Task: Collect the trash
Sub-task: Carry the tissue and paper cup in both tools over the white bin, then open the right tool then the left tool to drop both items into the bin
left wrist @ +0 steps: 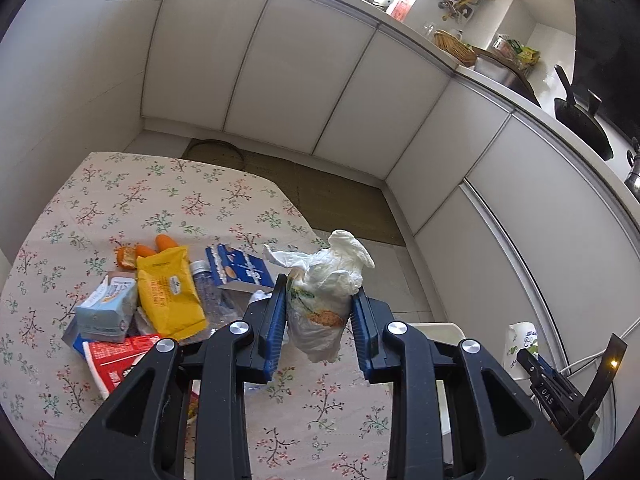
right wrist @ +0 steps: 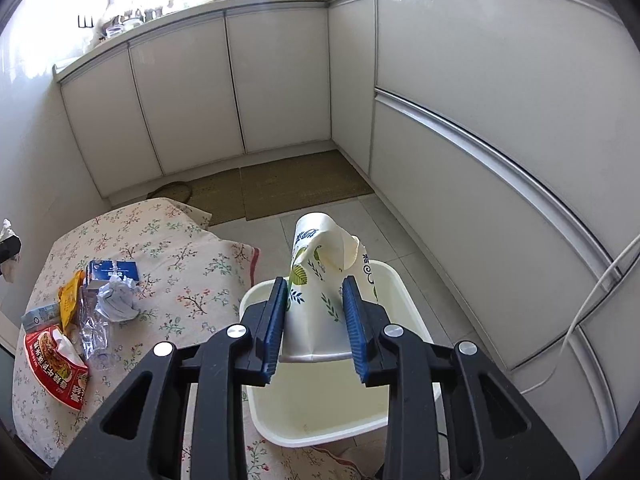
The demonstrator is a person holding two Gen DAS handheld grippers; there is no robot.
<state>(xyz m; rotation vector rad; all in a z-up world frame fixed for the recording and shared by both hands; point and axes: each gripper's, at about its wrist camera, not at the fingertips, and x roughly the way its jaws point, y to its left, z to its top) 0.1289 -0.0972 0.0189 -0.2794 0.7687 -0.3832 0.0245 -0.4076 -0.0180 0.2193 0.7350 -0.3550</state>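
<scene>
My left gripper [left wrist: 319,292] is shut on a crumpled white wrapper with tissue [left wrist: 324,272], held above the right edge of the floral-cloth table [left wrist: 160,200]. In the right wrist view, my right gripper [right wrist: 315,286] is shut on a squashed leaf-print paper cup [right wrist: 320,252], held over an empty white bin [right wrist: 320,400]. The same cup [left wrist: 520,340] and right gripper [left wrist: 560,392] appear at the lower right of the left wrist view. More trash lies on the table: a yellow packet [left wrist: 168,296], a blue box [left wrist: 240,268], a clear plastic bottle [left wrist: 212,296], a red packet [left wrist: 116,360] and a crumpled paper ball [right wrist: 116,296].
A light blue carton [left wrist: 106,312], orange peel [left wrist: 126,256] and orange pieces [left wrist: 166,242] lie among the trash. White cabinets [right wrist: 280,80] line the back and right. A woven mat [right wrist: 296,180] covers the floor, and a white cable [right wrist: 592,300] hangs at the right.
</scene>
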